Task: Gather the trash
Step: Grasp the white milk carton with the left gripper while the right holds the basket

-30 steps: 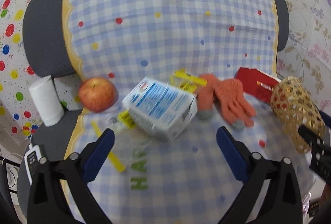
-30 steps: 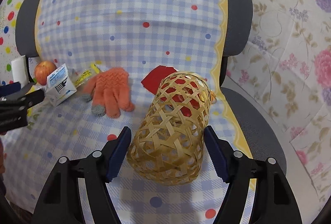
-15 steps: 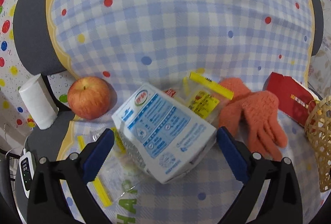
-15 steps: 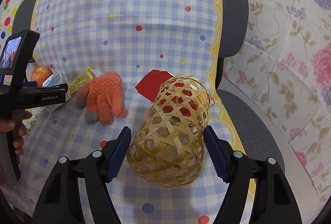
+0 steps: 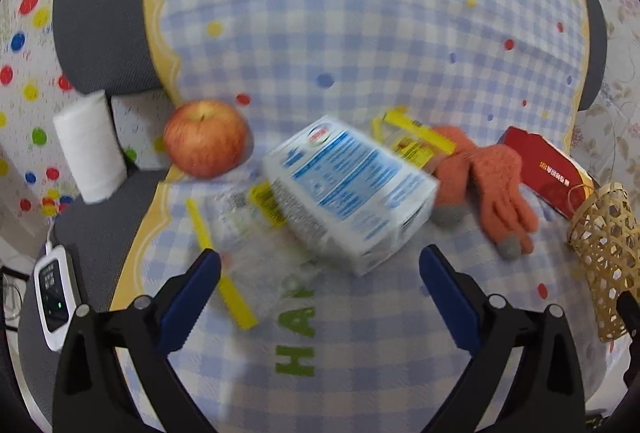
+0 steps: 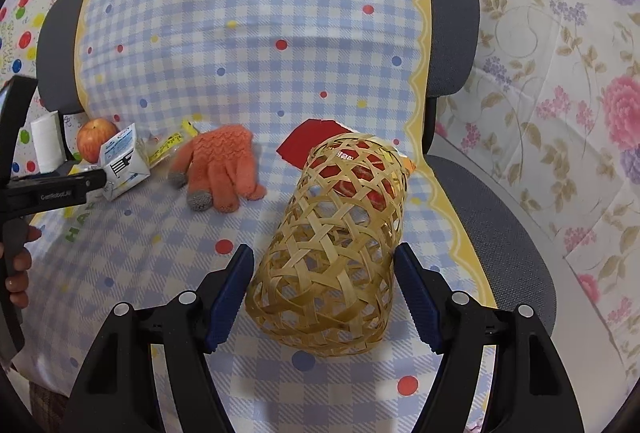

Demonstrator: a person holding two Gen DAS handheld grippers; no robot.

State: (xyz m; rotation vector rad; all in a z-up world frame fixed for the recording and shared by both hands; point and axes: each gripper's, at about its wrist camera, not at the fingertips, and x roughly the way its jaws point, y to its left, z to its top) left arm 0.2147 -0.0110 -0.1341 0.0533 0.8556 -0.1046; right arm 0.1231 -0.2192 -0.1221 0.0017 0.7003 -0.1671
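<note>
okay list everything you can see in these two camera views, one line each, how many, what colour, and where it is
carton: 1, white and blue, tilted on the cloth ahead of the left gripper
apple: 1, red, left of the carton
glove: 1, orange with grey fingertips, middle of the cloth
red box: 1, red, behind the basket
basket: 1, tan woven, on its side between the right gripper's fingers
wrappers: several, clear with yellow strips, under and behind the carton
paper roll: 1, white, upright at the chair's left edge
remote: 1, white, left of the seat
cloth: 1, blue check with dots, over a grey chair
left gripper: 1, black with blue pads, open
right gripper: 1, black with blue pads, astride the basket
hand: 1, on the left gripper's handle
</note>
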